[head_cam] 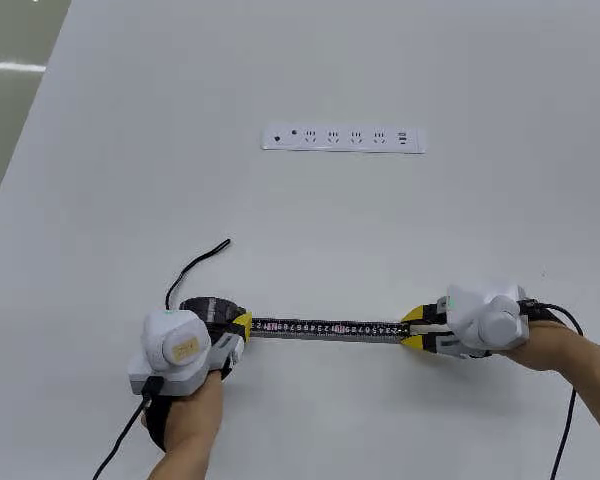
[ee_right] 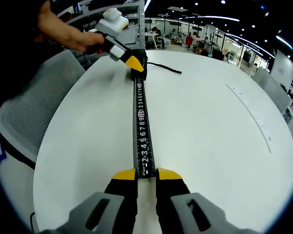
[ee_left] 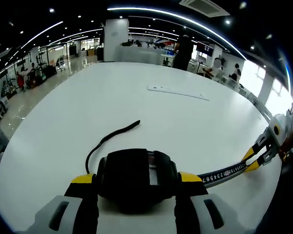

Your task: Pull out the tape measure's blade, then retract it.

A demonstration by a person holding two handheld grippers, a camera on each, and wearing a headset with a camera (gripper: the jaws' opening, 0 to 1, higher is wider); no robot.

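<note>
A black tape measure case [head_cam: 208, 312] [ee_left: 136, 175] rests on the white table, and my left gripper [head_cam: 238, 330] [ee_left: 136, 179] is shut on it. Its dark blade [head_cam: 325, 328] [ee_right: 142, 129] [ee_left: 223, 174] with white numerals runs out flat to the right across the table. My right gripper [head_cam: 413, 328] [ee_right: 145, 173] is shut on the blade's free end. A black wrist strap [head_cam: 195, 264] [ee_left: 110, 139] trails from the case toward the far side. In the right gripper view the case [ee_right: 137, 67] sits far up the blade with the left gripper [ee_right: 132, 61] on it.
A white power strip [head_cam: 343, 138] [ee_left: 177, 92] [ee_right: 251, 114] lies farther back on the table [head_cam: 430, 230]. A grey mesh chair [ee_right: 36, 105] stands by the table's edge in the right gripper view. Black cables [head_cam: 566, 420] hang from both grippers near the front edge.
</note>
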